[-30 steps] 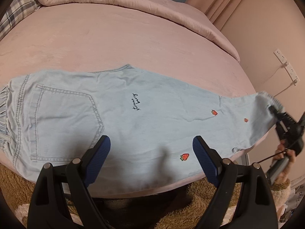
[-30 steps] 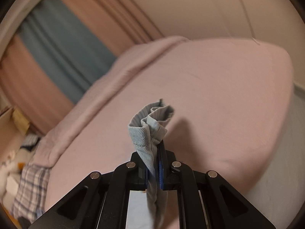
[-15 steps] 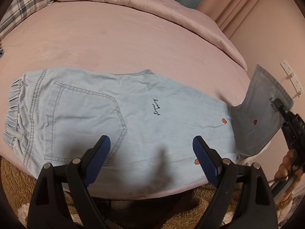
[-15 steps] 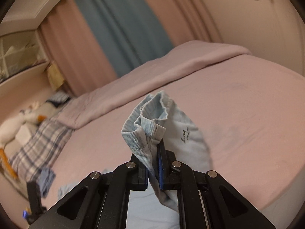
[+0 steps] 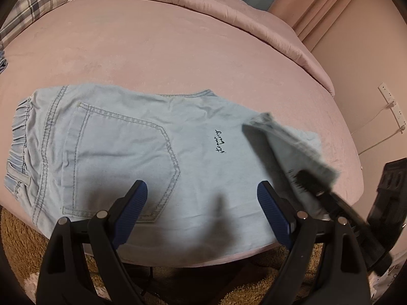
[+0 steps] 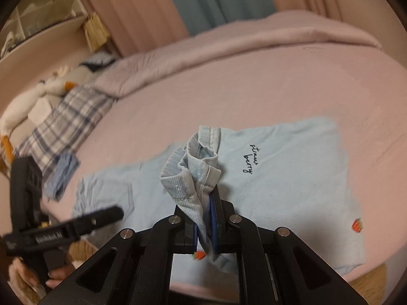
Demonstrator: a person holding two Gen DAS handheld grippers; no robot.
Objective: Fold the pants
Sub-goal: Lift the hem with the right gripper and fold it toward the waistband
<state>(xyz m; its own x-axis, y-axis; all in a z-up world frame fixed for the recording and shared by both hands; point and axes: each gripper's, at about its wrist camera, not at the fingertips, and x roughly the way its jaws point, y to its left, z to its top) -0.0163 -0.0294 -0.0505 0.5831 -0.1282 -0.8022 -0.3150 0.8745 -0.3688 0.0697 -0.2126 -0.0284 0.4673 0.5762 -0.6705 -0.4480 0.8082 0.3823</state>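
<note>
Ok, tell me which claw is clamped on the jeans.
The right claw: its pads pinch the bunched leg hem of the light-blue jeans. The left claw hangs open above them, holding nothing.

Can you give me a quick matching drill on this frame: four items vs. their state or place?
Items:
1. left gripper
2. right gripper
3. pants waistband
4. plaid blanket

States:
A. lying flat on the pink bed, gathered elastic
B. shut on the bunched hem of the pants
C. open, nothing between its pads, above the pants
D. at the far side of the bed, beside the stuffed toy

Pairs: 1-C, 2-B, 3-A, 4-D
</note>
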